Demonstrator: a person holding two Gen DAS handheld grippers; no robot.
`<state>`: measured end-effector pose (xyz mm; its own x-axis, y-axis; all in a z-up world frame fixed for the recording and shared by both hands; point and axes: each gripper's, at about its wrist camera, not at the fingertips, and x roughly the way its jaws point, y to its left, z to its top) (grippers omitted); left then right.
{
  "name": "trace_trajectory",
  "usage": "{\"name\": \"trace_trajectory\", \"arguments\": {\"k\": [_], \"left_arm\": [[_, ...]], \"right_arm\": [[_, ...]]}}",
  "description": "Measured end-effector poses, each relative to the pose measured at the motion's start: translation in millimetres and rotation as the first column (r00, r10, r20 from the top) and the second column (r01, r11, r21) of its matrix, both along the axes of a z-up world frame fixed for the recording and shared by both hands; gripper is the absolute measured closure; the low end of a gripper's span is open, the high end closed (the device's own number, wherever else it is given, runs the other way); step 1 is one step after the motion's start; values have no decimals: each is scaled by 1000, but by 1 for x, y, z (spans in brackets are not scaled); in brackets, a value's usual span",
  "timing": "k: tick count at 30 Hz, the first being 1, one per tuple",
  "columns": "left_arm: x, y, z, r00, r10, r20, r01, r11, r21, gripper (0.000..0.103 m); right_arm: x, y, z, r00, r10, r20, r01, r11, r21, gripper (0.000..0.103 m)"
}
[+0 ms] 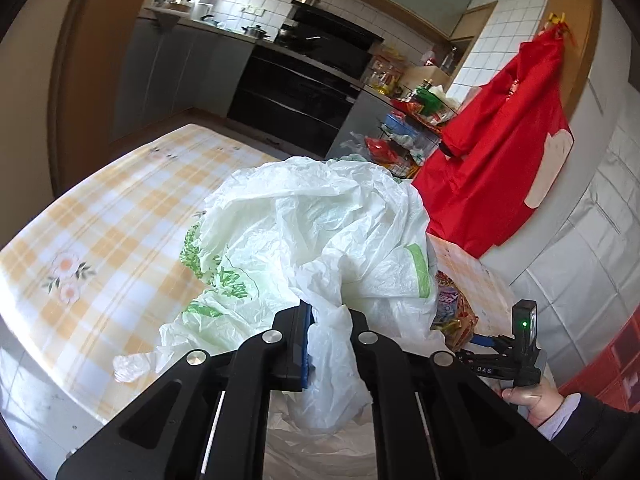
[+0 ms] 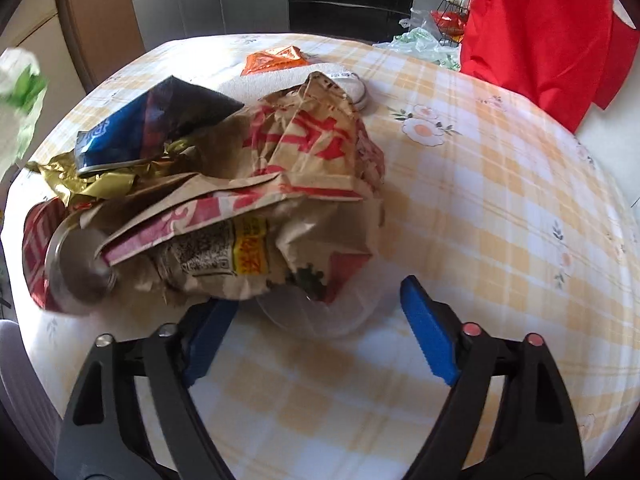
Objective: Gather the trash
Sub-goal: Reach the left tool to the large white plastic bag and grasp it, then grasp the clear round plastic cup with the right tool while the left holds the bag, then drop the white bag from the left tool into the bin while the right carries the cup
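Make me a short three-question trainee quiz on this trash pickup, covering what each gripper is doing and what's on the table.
1. True or false: the left gripper is shut on the white plastic bag.
2. The right gripper is: A) shut on the red can, B) open in front of the crumpled paper bag, C) holding the red cloth.
3. Fill in: beside the paper bag lies a red ____ with its metal end toward the camera.

Key: 1 true; 2 B; 3 can.
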<state>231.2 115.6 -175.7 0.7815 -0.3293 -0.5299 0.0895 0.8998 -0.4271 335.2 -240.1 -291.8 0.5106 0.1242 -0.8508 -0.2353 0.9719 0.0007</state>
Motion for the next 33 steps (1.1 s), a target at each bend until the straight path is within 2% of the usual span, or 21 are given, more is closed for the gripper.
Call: {"name": "trace_trajectory", "arguments": {"k": [4,7,11,14,18,22,28,33], "left_arm": [[-12,-5,-5,1000,-9,10,8,1000,16,95],[-25,-8,-10,999,-22,23,22,1000,12,95],[-39,-22,-9,998,-54,43,53,998,21,95],[-51,-31,-8,996,-83,45,82,996,27,95],[-70,-37,-4,994,-103,38,102,994,24,95],[-91,-39,1,993,-109,40,107,994,33,95],[-128,-47,14,991,-122,62,119,992,42,95],[-160,-62,22,983,-165,76,160,985,67,95]], "right_arm": [[-3,3,2,1000,19,-14,-19,1000,7,36],[-10,1,5,999,29,-38,-29,999,-15,37],[-33,-6,11,998,43,-41,-48,991,-122,37],[-52,-19,18,1000,16,-23,-19,988,-155,37],[-79,-40,35,998,-55,9,55,994,-98,37],[-117,-51,65,991,-113,76,111,993,32,37],[-174,-43,107,972,-131,196,103,984,145,37],[-216,-29,134,949,-133,286,83,980,179,37]]}}
